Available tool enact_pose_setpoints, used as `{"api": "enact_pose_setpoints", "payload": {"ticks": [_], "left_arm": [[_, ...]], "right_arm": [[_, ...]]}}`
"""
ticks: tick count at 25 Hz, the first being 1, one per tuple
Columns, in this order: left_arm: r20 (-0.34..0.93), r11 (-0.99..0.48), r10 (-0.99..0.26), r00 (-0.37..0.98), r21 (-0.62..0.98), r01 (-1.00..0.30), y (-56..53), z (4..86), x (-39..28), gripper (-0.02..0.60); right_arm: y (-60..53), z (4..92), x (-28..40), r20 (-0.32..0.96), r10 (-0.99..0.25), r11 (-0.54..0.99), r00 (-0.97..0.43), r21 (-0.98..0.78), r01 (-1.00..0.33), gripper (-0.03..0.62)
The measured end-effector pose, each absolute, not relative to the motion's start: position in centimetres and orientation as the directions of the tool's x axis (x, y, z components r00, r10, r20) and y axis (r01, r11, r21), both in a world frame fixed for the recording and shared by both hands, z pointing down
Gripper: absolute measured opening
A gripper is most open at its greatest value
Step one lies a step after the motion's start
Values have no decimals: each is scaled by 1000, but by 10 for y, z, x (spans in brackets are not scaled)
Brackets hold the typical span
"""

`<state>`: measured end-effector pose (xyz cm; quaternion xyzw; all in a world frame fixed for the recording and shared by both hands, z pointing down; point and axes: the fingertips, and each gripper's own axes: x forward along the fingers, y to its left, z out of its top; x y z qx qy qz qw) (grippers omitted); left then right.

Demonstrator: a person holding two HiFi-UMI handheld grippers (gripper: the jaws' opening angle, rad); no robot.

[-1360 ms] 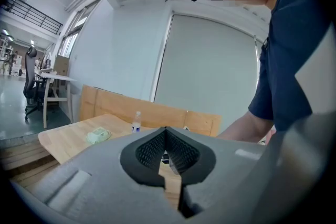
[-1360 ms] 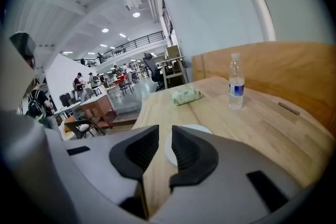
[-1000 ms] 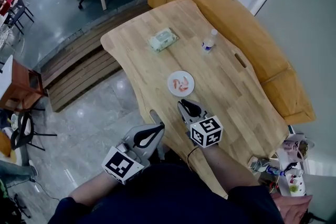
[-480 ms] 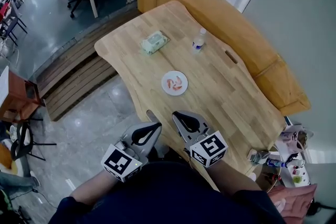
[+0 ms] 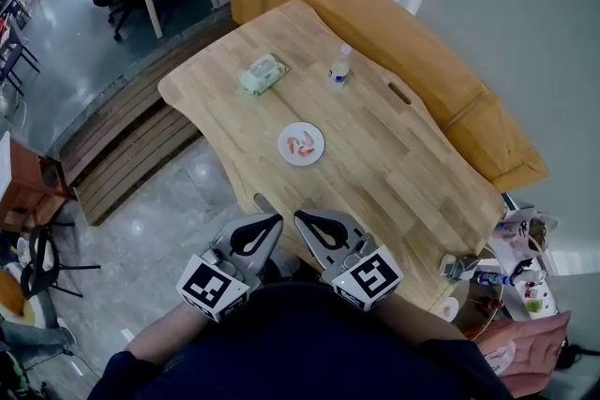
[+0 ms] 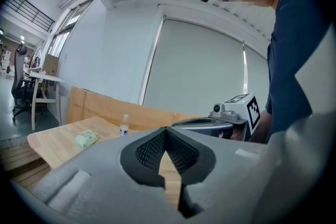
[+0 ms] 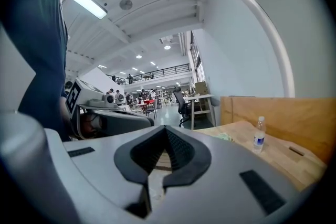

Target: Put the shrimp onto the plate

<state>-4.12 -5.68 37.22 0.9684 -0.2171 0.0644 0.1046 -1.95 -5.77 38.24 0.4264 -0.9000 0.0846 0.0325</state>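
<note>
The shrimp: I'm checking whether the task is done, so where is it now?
In the head view the shrimp lies on the white plate near the middle of the table, nearer the camera than the wipes pack and bottle.

We count one wooden table (image 5: 403, 164), and on it one white plate (image 5: 289, 154). On the plate lie pink shrimp (image 5: 302, 143), at least two, though they are too small for us to number surely. Beyond the plate we count one clear bottle (image 5: 338, 67), off to its right, and one pale green packet (image 5: 261, 74), off to its left, each well apart from it. On the near side of the plate we count two grippers, the left gripper (image 5: 274, 219) and the right gripper (image 5: 300, 218) side by side. Each carries one marker cube (image 5: 214, 288), so two cubes in all.
</note>
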Motion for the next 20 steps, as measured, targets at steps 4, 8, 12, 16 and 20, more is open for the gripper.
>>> {"api": "enact_pose_setpoints", "payload": {"ticks": [4, 8, 12, 16, 20], "left_arm": [[170, -889, -399, 901, 167, -426, -55, 374, -38, 5], [172, -890, -398, 901, 167, -425, -55, 374, -36, 4], [175, -888, -398, 901, 174, -426, -55, 374, -36, 5], [176, -886, -400, 900, 176, -428, -56, 375, -36, 5], [171, -889, -400, 900, 165, -426, -57, 375, -37, 5]], "right_arm": [[-53, 382, -19, 118, -761, 626, -638, -125, -770, 9], [-53, 380, -20, 109, -760, 630, -641, -117, -767, 9], [-55, 381, -21, 108, -760, 631, -641, -116, -767, 9], [-56, 382, -19, 113, -761, 627, -639, -120, -769, 9], [-57, 383, -18, 113, -761, 628, -638, -116, -770, 9]]}}
